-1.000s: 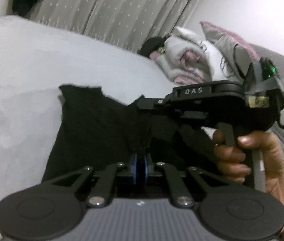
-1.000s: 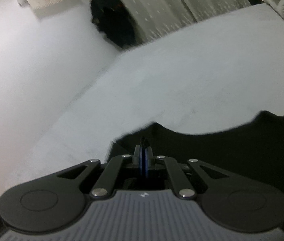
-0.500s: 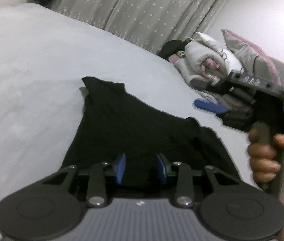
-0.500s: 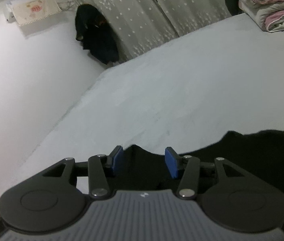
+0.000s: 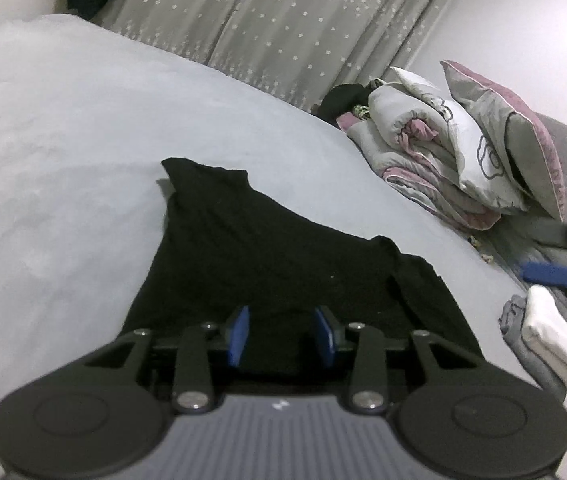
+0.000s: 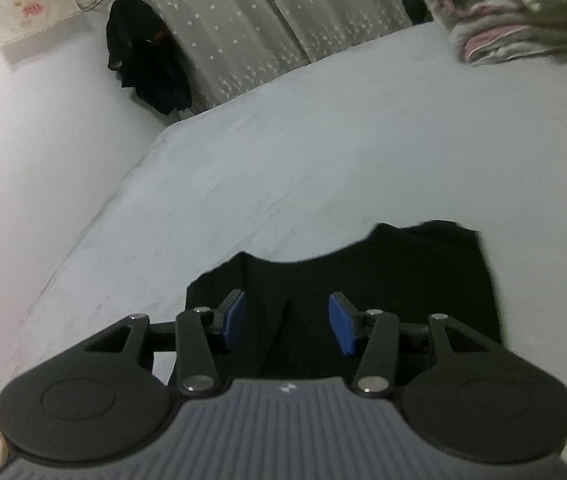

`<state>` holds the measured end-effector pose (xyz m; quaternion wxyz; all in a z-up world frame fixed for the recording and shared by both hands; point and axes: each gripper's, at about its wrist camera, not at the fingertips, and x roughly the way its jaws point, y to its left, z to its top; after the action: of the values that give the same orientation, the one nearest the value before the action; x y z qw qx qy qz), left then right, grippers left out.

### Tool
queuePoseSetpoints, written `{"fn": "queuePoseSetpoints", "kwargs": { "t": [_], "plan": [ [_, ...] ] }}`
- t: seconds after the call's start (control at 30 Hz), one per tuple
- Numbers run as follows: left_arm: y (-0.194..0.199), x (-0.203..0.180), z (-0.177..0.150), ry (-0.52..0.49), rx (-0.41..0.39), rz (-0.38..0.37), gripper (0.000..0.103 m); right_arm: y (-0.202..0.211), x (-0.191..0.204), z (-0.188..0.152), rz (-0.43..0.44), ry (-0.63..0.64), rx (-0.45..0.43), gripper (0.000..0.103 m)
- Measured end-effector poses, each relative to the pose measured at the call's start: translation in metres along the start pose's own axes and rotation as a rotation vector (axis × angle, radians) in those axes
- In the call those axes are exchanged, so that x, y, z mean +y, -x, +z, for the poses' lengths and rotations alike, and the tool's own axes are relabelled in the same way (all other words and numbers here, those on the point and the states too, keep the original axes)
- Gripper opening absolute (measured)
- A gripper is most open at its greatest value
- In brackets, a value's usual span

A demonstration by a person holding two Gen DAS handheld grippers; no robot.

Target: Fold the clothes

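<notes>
Left wrist view: black garment is lying flat on the grey bed, bare sheet surrounding its far edges. Left gripper is hovering above its near hem, jaws opening — gripping nothing. Right gripper is standing part-open, empty, over the folded edge.

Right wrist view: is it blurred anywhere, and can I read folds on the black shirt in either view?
Right wrist: the bedding pile at top right is smeared, the shirt edge slightly soft. Left wrist: sharper, though the blue object at the right edge is blurred. In both, dim light leaves the shirt nearly featureless black; only faint creases show.
</notes>
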<state>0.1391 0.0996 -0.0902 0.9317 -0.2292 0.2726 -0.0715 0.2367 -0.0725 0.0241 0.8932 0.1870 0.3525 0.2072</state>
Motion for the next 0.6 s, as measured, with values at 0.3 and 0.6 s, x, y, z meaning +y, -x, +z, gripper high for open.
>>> {"fn": "queuePoseSetpoints", "kwargs": {
  "t": [0.3,0.6],
  "plan": [
    [0.053,-0.028,-0.019,-0.010,0.074,0.027,0.049,0.080,-0.013,-0.040,-0.038,-0.065,-0.024,0.051],
    [0.127,-0.046,-0.051,-0.126,0.146,0.099,0.049,0.131,-0.026,-0.085,-0.092,-0.120,0.000,0.051]
  ]
}}
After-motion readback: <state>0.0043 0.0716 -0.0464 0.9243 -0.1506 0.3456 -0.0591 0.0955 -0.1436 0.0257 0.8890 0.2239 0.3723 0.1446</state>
